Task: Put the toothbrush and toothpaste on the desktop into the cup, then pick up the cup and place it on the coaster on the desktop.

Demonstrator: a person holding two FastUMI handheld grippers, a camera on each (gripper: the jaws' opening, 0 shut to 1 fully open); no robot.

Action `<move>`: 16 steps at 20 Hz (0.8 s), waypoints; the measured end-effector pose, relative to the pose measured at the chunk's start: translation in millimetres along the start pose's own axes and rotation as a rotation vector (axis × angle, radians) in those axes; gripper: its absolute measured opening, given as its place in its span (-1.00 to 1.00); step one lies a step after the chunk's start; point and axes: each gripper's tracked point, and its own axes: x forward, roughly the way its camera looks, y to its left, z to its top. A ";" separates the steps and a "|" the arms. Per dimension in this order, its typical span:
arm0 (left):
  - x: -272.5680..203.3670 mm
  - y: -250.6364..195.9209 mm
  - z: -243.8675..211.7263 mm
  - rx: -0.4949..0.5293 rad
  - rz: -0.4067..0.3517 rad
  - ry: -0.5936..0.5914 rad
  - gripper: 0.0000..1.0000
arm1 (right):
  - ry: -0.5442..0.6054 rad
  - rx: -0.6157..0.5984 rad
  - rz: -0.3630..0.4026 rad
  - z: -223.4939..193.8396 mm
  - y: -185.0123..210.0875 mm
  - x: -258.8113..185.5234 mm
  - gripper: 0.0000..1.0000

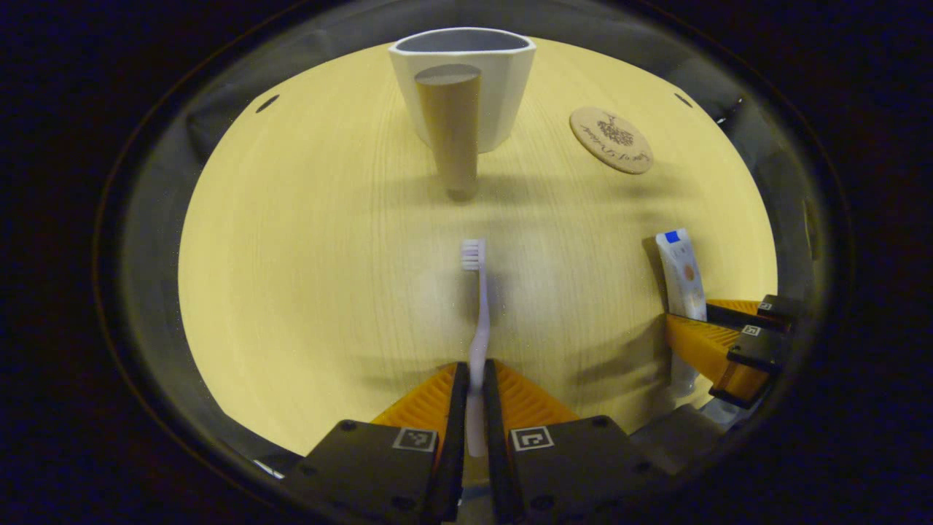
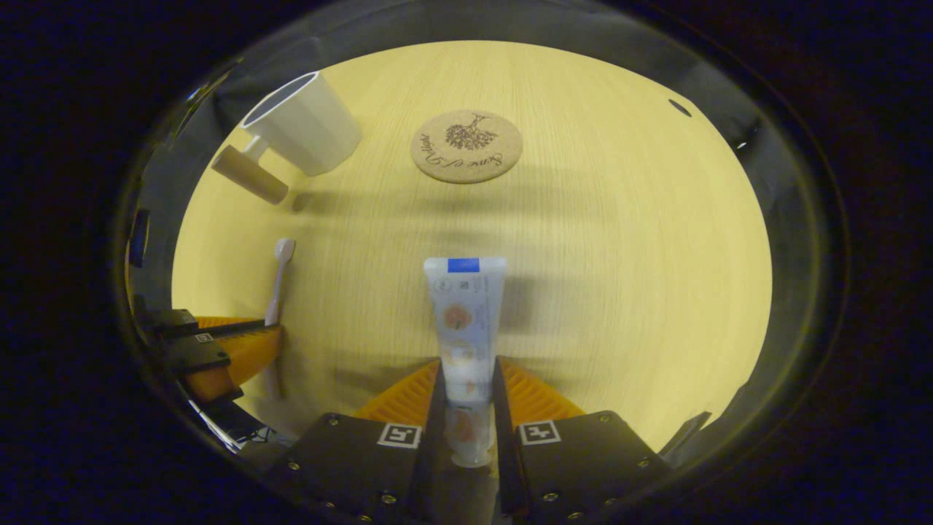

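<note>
So your left gripper [image 1: 471,379] has its fingers closed nearly all the way, pinching the toothbrush [image 1: 477,321] by the lower handle, with the bristle end pointing out ahead toward the cup [image 1: 466,80]. Your right gripper [image 2: 467,379] is clamped on the toothpaste [image 2: 463,321] near the cap end, the flat crimped end sticking forward. In the left gripper view you can also catch the right gripper off to the side with the tube in it. The cup stands upright on the desk [image 1: 306,255], open end up, its chunky handle facing the left gripper. The coaster [image 2: 466,146] lies flat on the desk just beside the cup, not touching it.
</note>
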 end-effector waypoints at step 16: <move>-19.3 1.7 1.8 -0.071 -0.062 -0.158 -0.81 | -0.109 0.011 0.144 0.1 15.2 -15.9 -0.63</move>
